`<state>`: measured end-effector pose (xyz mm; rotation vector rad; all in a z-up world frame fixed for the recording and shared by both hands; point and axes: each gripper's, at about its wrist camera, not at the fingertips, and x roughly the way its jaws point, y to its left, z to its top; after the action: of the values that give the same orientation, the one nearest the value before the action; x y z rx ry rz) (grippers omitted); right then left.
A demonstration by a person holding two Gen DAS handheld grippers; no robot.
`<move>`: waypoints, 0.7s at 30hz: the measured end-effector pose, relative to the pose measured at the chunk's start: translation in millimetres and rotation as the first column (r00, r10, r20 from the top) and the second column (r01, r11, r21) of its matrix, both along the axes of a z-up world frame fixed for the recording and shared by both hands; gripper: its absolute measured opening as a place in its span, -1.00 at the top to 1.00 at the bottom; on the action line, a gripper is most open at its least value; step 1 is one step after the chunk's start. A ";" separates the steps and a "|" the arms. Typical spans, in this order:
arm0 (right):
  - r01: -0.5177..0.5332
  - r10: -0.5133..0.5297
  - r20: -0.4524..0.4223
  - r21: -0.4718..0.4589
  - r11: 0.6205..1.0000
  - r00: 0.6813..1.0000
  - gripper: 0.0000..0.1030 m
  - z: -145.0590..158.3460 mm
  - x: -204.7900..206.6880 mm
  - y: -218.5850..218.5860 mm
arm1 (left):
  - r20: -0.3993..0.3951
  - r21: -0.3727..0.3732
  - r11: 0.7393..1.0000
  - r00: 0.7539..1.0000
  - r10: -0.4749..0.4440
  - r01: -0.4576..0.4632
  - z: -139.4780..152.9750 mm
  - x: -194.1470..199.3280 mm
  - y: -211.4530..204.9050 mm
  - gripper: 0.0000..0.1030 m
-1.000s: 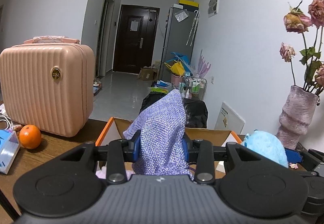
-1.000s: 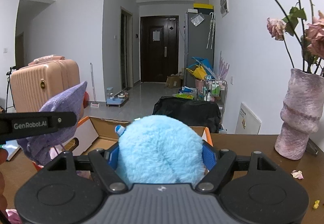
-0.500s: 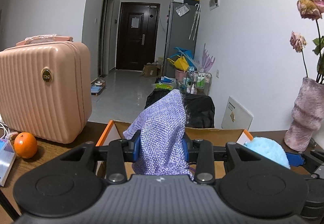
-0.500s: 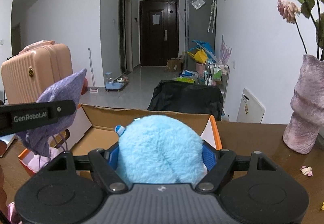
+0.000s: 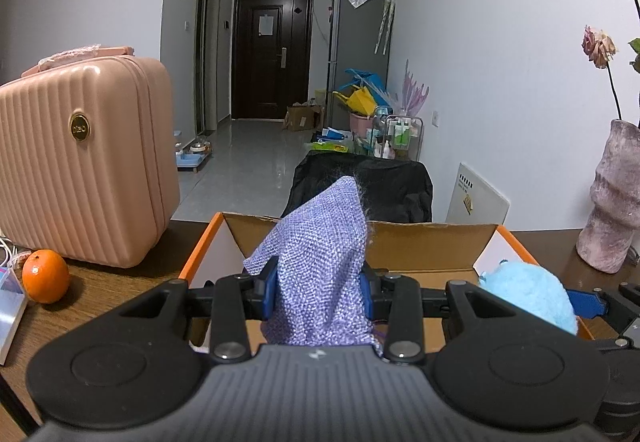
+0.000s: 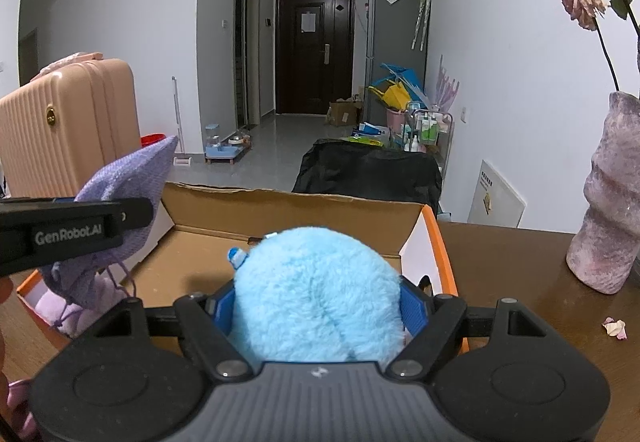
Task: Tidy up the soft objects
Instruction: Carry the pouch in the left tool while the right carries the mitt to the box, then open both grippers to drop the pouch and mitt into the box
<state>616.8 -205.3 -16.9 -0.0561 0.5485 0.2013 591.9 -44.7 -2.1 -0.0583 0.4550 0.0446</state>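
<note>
My left gripper [image 5: 320,292] has its jaws clamped on a purple knit pouch [image 5: 320,262]; the cloth sticks up between the blue pads and its tip points away from me. In the right wrist view the pouch [image 6: 116,210] hangs at the left, over the left side of the open cardboard box [image 6: 288,210], its drawstring dangling toward a pale pink soft thing [image 6: 80,306] that lies in the box's left corner. My right gripper [image 6: 316,306] has its jaws pressed against both sides of a fluffy light-blue plush [image 6: 316,294], so it is gripped wide. The plush fills the gap and sits over the near part of the box, above the bare cardboard floor. From the left wrist the plush [image 5: 528,294] shows at the right, just at the box's right orange edge [image 5: 520,242].

The box stands on a dark wooden table [image 6: 520,262]. A pink ribbed suitcase [image 5: 80,162] stands left of the box, with an orange [image 5: 45,276] in front of it. A textured pinkish vase [image 6: 612,194] with dried roses stands right of the box, well apart from it, and a fallen petal [image 6: 616,327] lies on the table near the vase.
</note>
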 end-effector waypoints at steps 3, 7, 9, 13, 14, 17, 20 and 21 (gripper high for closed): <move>0.010 -0.010 -0.012 0.003 1.000 1.000 -0.55 -1.4 3.8 -0.1 | -0.003 0.000 1.000 1.000 0.002 -0.002 -0.4 0.6 1.3 0.21; 0.020 -0.020 -0.023 0.003 1.000 1.000 -0.69 -2.4 9.2 1.2 | -0.006 0.002 1.000 1.000 0.005 -0.005 0.4 1.9 1.1 -0.17; 0.027 -0.027 -0.023 0.003 1.000 0.999 -0.84 -4.0 9.2 -0.7 | -0.005 -0.002 1.000 1.000 0.017 -0.017 0.2 0.4 1.0 -0.24; 0.042 -0.042 -0.017 0.008 0.999 0.999 -0.98 -3.1 9.8 -1.6 | 0.005 -0.003 0.999 0.999 0.046 -0.046 1.0 -2.9 2.5 -0.96; 0.045 -0.045 -0.017 0.011 0.999 0.999 -0.99 -3.0 9.8 -2.4 | 0.015 -0.001 0.998 0.998 0.061 -0.061 1.5 -5.0 3.2 -0.99; 0.050 -0.050 -0.019 0.012 0.999 0.999 -0.99 -3.2 9.6 -3.9 | 0.035 0.002 0.996 0.996 0.085 -0.085 5.1 -8.9 5.4 -1.00; 0.054 -0.054 -0.022 0.007 0.999 0.998 -0.99 -4.8 6.9 -4.6 | 0.034 -0.001 0.996 0.996 0.084 -0.084 7.2 -12.7 6.6 -1.00; 0.056 -0.056 -0.024 0.005 0.998 0.998 -0.99 -5.2 6.2 -4.6 | 0.035 0.003 0.996 0.996 0.086 -0.086 7.6 -13.7 6.1 -1.00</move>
<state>623.0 -209.9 -22.1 -0.0324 0.5720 0.1493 578.2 -38.6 5.5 -0.0745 0.4177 0.1290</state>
